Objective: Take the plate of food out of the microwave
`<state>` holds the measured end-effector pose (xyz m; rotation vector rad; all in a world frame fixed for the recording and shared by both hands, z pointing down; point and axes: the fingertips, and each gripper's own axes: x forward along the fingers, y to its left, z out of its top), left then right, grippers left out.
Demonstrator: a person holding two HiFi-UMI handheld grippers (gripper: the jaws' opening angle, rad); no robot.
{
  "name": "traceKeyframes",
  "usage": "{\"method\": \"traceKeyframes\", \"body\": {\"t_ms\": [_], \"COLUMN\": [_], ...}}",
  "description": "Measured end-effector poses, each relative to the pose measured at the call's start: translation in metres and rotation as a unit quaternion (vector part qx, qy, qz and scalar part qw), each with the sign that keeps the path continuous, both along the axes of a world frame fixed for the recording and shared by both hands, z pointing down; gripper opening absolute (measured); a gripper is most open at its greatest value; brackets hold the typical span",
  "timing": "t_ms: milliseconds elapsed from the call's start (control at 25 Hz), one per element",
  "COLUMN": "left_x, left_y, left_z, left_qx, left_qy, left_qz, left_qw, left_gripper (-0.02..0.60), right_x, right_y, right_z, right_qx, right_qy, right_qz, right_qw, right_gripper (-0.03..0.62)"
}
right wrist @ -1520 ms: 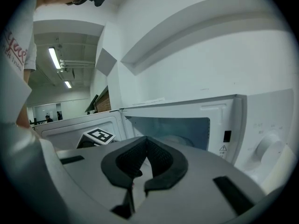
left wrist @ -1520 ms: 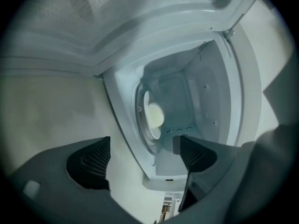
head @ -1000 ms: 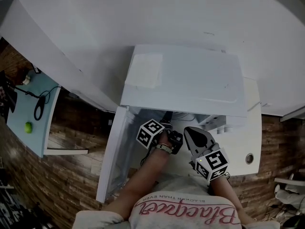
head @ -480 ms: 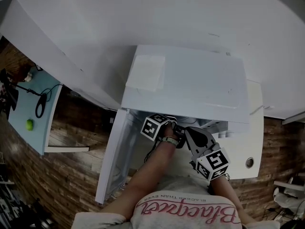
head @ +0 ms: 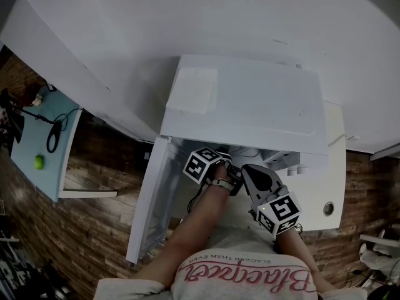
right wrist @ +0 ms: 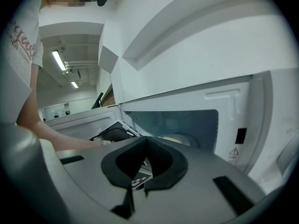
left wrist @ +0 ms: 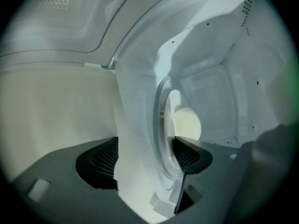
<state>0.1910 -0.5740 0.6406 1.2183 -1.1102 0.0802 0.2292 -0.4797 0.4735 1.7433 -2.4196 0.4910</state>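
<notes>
Inside the white microwave (head: 244, 105), within the cavity: one white plate (left wrist: 140, 139), bearing a pale round piece of food (left wrist: 188, 125).

Left gripper (left wrist: 145, 148): tips inside the cavity, jaws wide apart, one on each face of the plate's near rim. They have just been closing and are not yet clamped.

Microwave door (head: 150, 199): open, hanging out to the left.

Right gripper (right wrist: 145, 141): outside the opening, just beside the left forearm (head: 200, 217), pads pressed together on nothing.

Person: facing the oven, in a light printed shirt (head: 244, 274).

Surroundings: white counter (head: 334, 180) under the oven. Well off to the left, a pale blue table (head: 31, 136) with a small green ball (head: 39, 162) and a black cable (head: 53, 139).
</notes>
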Motion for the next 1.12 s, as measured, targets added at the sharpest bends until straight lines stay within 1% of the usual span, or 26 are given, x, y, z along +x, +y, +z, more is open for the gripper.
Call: {"method": "traceKeyframes", "body": {"t_ms": [200,520,600,920,1120], "left_x": [-0.005,-0.014,-0.014,0.001,-0.001], "left_y": [0.005,0.020,0.019,0.014,0.013], "left_z": [-0.007,-0.011,-0.012,-0.021,-0.021], "left_qx": [0.020,0.028,0.031,0.062,0.058], "left_qy": [-0.001,0.013,0.023,0.076,0.096], "left_qz": [0.003,-0.003,-0.004,-0.002,-0.015], "left_qw": [0.9998,0.9995,0.9992,0.9952,0.9936], "left_gripper": [0.302,0.265,0.257,0.126,0.116], "right_x": [-0.008,-0.014,-0.015,-0.014,-0.009], "right_y": [0.006,0.018,0.020,0.032,0.040], "right_z": [0.000,0.000,-0.001,0.002,0.000], "right_qx": [0.000,0.003,0.005,0.007,0.012], "right_qy": [0.005,0.009,0.008,0.006,0.004], "right_qz": [-0.001,0.003,0.004,0.015,0.029], "right_qw": [1.000,1.000,1.000,1.000,0.999], "right_gripper": [0.012,0.012,0.012,0.012,0.012]}}
